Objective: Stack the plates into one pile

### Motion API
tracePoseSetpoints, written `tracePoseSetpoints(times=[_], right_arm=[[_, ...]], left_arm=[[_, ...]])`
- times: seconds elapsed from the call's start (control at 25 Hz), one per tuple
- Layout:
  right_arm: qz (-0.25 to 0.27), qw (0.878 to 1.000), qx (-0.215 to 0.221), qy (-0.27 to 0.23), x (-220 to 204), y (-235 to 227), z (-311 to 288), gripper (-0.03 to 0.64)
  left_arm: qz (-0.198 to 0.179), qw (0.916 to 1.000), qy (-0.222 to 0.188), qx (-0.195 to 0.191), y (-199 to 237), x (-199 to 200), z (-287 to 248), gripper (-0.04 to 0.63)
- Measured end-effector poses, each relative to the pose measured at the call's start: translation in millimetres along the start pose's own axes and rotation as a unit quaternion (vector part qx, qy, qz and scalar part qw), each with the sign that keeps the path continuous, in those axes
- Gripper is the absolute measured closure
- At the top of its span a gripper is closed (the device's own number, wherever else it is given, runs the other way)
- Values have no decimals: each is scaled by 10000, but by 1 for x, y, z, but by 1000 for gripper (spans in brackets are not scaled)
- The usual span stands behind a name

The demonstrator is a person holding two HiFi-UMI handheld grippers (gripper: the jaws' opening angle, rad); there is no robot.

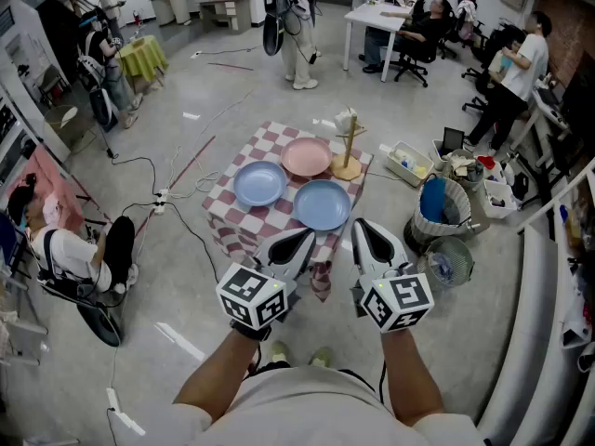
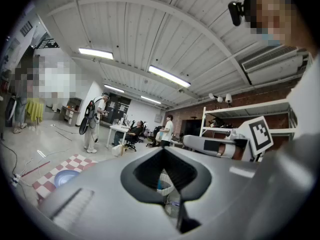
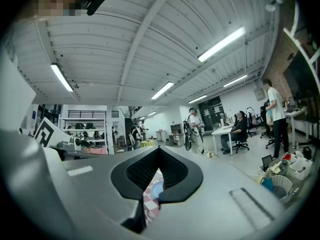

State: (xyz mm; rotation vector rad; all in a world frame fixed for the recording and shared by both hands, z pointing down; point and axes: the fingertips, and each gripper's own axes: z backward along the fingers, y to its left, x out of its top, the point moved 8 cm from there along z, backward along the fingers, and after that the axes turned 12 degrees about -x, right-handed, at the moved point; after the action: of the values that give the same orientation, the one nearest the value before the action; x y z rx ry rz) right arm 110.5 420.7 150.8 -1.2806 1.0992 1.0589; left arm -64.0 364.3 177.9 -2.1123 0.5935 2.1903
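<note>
While the left hand-held gripper (image 1: 299, 242) and right hand-held gripper (image 1: 363, 232) hover clenched on nothing just off the table's (image 1: 244, 223) near edge, three plates lie unstacked on it. The near blue plate (image 1: 322, 203) sits closest to both, the left blue plate (image 1: 260, 183) toward the table's left side, and the pink plate (image 1: 306, 157) at its far side, beside a wooden stand (image 1: 347, 151).

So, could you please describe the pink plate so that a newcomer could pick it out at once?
Find the small checked-cloth table in the open floor. Of the three plates on it, the pink plate is the far one, beside a wooden stand. The left plate and the near plate are both blue.
</note>
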Motion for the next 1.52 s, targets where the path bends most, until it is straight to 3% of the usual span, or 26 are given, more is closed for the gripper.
tracePoseSetpoints(times=[0.52,0.92,1.52], right_arm=[[38,9999,111,-3,0,-9,6,609],[-333,9993,159,-74,-6,-24,17,607],[-594,9982,104,-7,-23,-49,3,607]], left_arm=[[-46,10000,-5,10,-11,-5,-14,589],[8,9999,120,41,-19,-18,-25,589],[158,9987,292,385,-7,-41,-39,589]])
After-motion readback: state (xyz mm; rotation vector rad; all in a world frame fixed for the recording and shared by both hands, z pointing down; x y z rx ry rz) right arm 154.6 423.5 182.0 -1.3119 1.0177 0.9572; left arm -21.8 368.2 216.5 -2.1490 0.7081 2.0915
